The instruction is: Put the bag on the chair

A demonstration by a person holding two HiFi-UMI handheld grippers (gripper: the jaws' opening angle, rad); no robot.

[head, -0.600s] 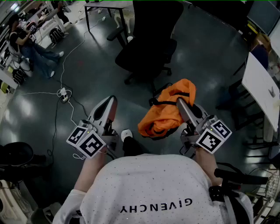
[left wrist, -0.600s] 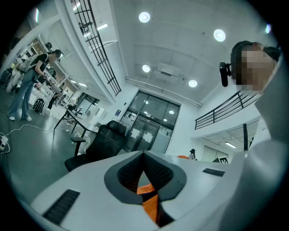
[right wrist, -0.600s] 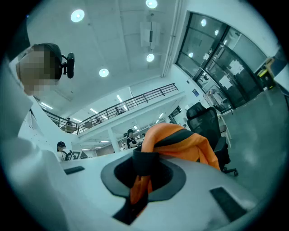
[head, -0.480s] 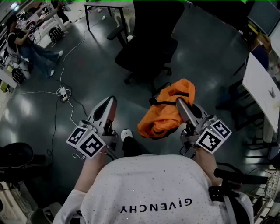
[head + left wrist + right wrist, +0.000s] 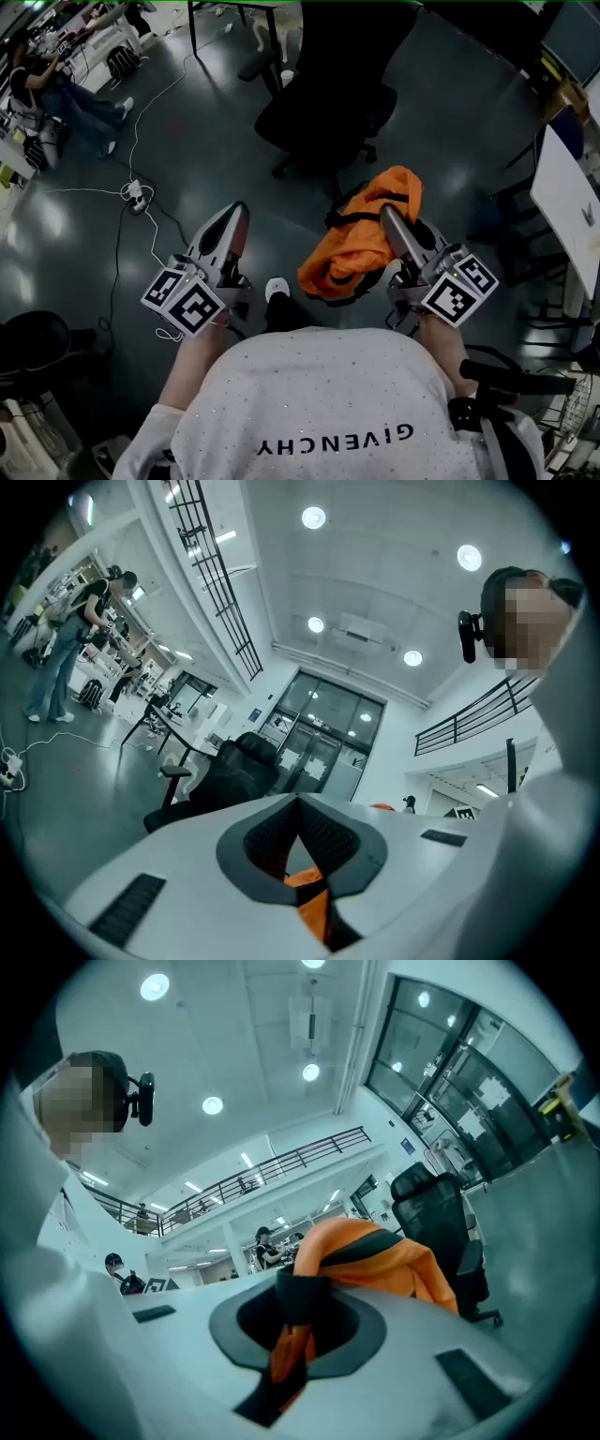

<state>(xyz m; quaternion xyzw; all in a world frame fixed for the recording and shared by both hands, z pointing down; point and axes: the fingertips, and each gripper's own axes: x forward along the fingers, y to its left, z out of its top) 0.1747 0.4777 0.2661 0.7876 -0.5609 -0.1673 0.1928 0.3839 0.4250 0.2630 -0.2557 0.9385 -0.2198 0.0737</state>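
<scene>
Holding bag [image 5: 361, 239] mid-air at 1 o'clock from person, short of chair [image 5: 323, 103] at 12 o'clock. Right gripper [image 5: 386, 214] clamped on black strap [image 5: 298, 1302] only. Left gripper [image 5: 239, 211] closed, empty. Risk: strap slipping from pinch; slack fabric snagging armrest [image 5: 255, 66], sliding off seat edge.

Bare floor [image 5: 281, 202] lies open up to the black chair [image 5: 323, 103]; a power strip [image 5: 139, 198] lies off left.
</scene>
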